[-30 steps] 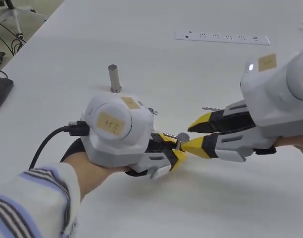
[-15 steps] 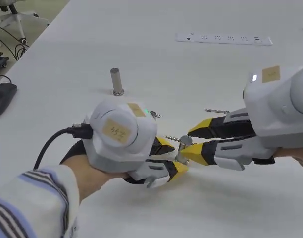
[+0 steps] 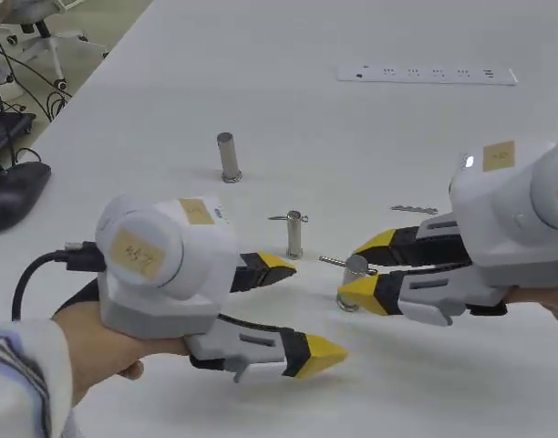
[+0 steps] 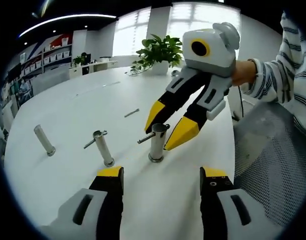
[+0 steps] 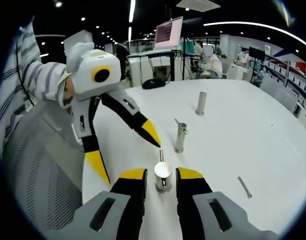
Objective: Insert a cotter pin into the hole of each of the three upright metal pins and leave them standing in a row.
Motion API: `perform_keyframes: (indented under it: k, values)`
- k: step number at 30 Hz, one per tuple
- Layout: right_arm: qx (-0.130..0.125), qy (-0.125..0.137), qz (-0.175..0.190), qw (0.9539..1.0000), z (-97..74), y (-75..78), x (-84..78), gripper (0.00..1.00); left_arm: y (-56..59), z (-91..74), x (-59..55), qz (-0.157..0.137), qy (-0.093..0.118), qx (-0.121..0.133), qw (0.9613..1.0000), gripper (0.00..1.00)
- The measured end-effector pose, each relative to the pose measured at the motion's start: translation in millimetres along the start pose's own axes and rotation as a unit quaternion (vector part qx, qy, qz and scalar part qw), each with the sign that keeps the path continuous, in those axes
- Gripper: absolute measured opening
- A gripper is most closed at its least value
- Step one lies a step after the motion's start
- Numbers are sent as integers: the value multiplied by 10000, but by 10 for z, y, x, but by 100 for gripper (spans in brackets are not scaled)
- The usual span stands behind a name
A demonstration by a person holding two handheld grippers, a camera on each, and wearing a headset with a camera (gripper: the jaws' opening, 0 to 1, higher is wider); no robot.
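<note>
Three metal pins stand in a row on the white table. The far pin (image 3: pixel 229 157) is bare. The middle pin (image 3: pixel 294 234) carries a cotter pin through its top. My right gripper (image 3: pixel 349 272) is shut on the near pin (image 3: pixel 349 285), whose cotter pin (image 3: pixel 331 262) sticks out to the left. In the right gripper view the near pin (image 5: pixel 163 172) sits between the jaws. My left gripper (image 3: pixel 317 308) hangs open, drawn back left of that pin with nothing between its jaws; its view faces the near pin (image 4: pixel 157 142).
A loose cotter pin (image 3: pixel 414 210) lies on the table behind the right gripper. A white power strip (image 3: pixel 427 75) sits at the far edge. Dark gear and a chair stand off the table's left side. A potted plant (image 4: pixel 160 52) stands at the table's end.
My left gripper has opened, let go at the near pin and pulled back to the left. The right gripper has stayed on the pin. The head camera has shifted.
</note>
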State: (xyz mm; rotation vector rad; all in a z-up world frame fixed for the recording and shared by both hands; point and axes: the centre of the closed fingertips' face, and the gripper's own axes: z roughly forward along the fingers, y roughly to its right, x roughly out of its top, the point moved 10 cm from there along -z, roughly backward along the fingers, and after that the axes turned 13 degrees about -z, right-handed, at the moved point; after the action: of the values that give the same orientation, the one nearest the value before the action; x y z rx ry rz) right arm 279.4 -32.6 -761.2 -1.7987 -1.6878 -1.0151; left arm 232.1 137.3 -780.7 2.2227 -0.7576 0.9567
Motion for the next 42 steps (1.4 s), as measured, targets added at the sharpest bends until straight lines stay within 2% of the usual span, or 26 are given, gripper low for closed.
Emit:
perform_keyframes:
  k: [3,6,8,16,18,19,20,21,23,27,30,36,42]
  values:
    - [-17,3,-17,10000,5,1,-1,24,6,-83,-21,-146,80,-12,9999,74]
    - [-21,3,-3,10000,14,4,-14,24,-1,-140,-67,-272,145,92,9995,81]
    - [-22,7,3,10000,22,1,-20,24,-4,-173,-101,-345,54,161,9993,86]
    - [-66,55,37,10000,55,-10,-40,22,55,-320,-141,-552,235,191,9980,93]
    - [-147,57,51,9999,56,1,-52,22,48,-358,-141,-512,228,332,9979,94]
    - [-151,56,69,9998,57,6,-61,22,28,-386,-131,-432,293,522,9973,96]
    - [-190,70,103,9997,60,24,-85,21,19,-402,-132,-406,296,605,9969,98]
    - [-195,101,122,9997,56,30,-99,21,11,-417,-138,-389,231,646,9969,100]
    - [-177,161,181,9996,57,28,-105,21,1,-438,-146,-405,212,667,9967,99]
    - [-157,252,321,9990,53,18,-115,19,-20,-468,-147,-534,301,703,9956,99]
    - [-137,268,259,9992,52,0,-113,16,-16,-478,-152,-567,295,729,9953,99]
    - [-129,239,-15,9996,48,4,-113,14,15,-469,-219,-561,33,630,9964,99]
    - [32,275,-136,9995,38,34,-127,13,28,-473,-242,-631,58,585,9963,99]
